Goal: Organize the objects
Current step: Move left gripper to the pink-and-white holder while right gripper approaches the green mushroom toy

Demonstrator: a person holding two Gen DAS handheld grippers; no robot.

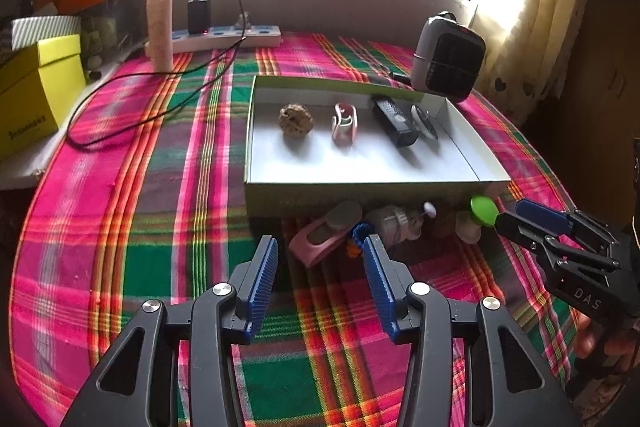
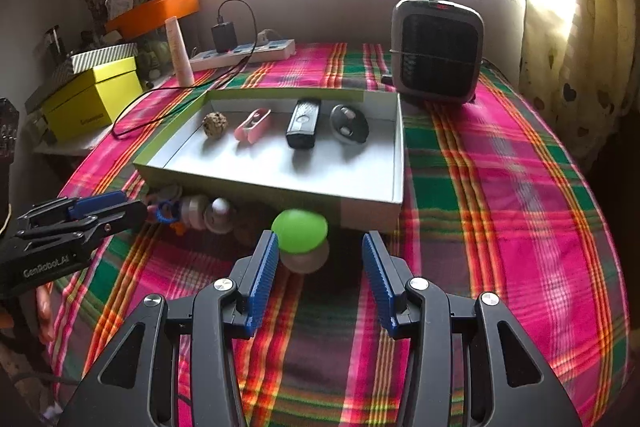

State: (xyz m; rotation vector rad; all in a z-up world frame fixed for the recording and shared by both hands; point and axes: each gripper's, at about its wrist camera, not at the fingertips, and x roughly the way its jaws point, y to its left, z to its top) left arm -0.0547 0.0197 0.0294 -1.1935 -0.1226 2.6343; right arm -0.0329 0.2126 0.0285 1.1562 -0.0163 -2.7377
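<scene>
A shallow cardboard tray (image 1: 360, 189) (image 2: 372, 211) sits on the plaid cloth. In a row inside it lie a brown ball (image 1: 295, 121) (image 2: 215, 125), a pink clip (image 1: 344, 125) (image 2: 252, 125), a black remote (image 1: 394, 121) (image 2: 303, 123) and a grey oval gadget (image 1: 425, 121) (image 2: 349, 125). Several small items lie in front of the tray: a pink holder (image 1: 320, 239), a white-and-blue toy (image 1: 394, 225) (image 2: 192, 213) and a green ball (image 2: 299, 229) (image 1: 483, 210) on a beige one (image 2: 304, 261). My left gripper (image 1: 320, 259) is open just short of the pink holder. My right gripper (image 2: 320, 255) is open, with the green ball just ahead of its left finger.
A small heater (image 2: 436, 51) (image 1: 448, 57) stands behind the tray at the right. A power strip (image 1: 224, 37) with a charger and a black cable (image 1: 160, 83), a tube (image 1: 160, 23), a yellow box (image 1: 36, 87) and an orange bin (image 2: 154, 9) line the back left.
</scene>
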